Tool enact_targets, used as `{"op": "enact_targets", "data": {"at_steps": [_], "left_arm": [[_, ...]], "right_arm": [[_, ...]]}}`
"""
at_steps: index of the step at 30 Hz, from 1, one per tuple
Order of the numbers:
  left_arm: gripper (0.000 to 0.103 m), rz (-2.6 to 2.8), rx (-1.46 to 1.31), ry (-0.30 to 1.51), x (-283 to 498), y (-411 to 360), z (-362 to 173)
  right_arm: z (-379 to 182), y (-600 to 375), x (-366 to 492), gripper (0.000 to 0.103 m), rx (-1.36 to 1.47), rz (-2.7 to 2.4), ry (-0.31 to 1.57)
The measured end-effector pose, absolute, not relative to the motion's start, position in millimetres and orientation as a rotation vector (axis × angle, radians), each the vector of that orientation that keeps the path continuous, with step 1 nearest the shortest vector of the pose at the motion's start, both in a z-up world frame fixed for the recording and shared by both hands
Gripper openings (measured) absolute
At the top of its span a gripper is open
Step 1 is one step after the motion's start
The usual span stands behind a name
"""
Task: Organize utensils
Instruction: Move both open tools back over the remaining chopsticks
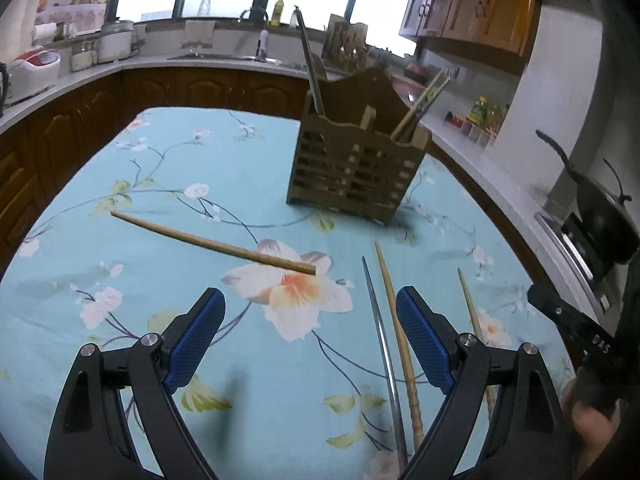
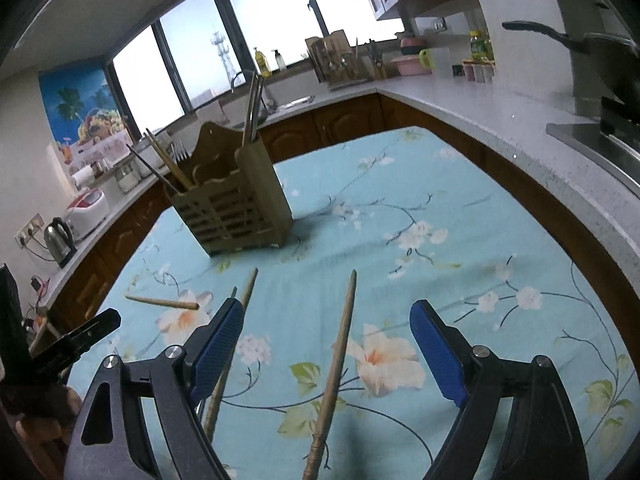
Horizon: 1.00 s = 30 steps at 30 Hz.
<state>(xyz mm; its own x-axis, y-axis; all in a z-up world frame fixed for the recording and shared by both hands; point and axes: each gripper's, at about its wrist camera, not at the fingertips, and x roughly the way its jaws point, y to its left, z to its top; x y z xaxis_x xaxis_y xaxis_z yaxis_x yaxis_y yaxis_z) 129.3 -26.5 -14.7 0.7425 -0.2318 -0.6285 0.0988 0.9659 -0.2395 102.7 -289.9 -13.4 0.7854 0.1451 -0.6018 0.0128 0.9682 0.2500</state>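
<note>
A slatted wooden utensil holder (image 1: 352, 160) stands on the floral blue tablecloth (image 1: 160, 184); it holds metal chopsticks at one end and wooden ones at the other. It also shows in the right wrist view (image 2: 236, 208). My left gripper (image 1: 310, 336) is open and empty above the cloth. A loose wooden chopstick (image 1: 212, 242) lies crosswise ahead of it. A metal chopstick (image 1: 382, 344) and two wooden chopsticks (image 1: 394, 312) lie by its right finger. My right gripper (image 2: 326, 344) is open and empty, with a wooden chopstick (image 2: 340, 352) lying between its fingers.
Kitchen counters (image 2: 460, 92) wrap around the table, with a sink, kettle (image 2: 58, 240), rice cooker and jars. A black pan (image 1: 600, 208) sits on the stove at right. The right gripper's tool (image 1: 572, 320) shows at the left view's right edge.
</note>
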Motion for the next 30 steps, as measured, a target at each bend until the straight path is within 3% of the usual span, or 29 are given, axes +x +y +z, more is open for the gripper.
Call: {"op": "enact_targets", "data": {"at_steps": [4,8,9,11,13,21,25,30], "left_arm": [[0.089,-0.2,-0.183,0.742,135.8,-32.7,-18.7],[0.086,-0.218,-0.171,0.773,145.4,-39.9,-23.1],[0.081,-0.228,-0.167,0.787,148.9,-42.6,-24.4],[0.076,-0.252,-0.156,0.824,157.8,-49.7,-28.2],[0.065,-0.27,-0.133,0.857,167.3,-59.5,-33.4],[0.048,-0.317,-0.07,0.955,196.9,-91.2,-55.3],[0.03,-0.335,-0.062,0.983,207.1,-98.8,-63.7],[0.025,-0.335,-0.012,0.968,214.6,-111.3,-66.5]], "right_arm": [[-20.0,-287.5,107.6,0.082,0.234,0.074,0.691],[-26.9,-286.1,117.5,0.068,0.221,0.066,0.73],[-28.5,-285.8,119.1,0.061,0.218,0.063,0.736],[-32.8,-284.9,124.7,0.056,0.212,0.055,0.758],[-37.8,-284.9,131.6,0.054,0.208,0.055,0.781],[-59.0,-280.8,158.4,0.034,0.175,0.053,0.867],[-65.4,-279.3,170.1,0.027,0.152,0.042,0.897],[-68.6,-274.1,183.4,0.018,0.083,0.019,0.904]]}}
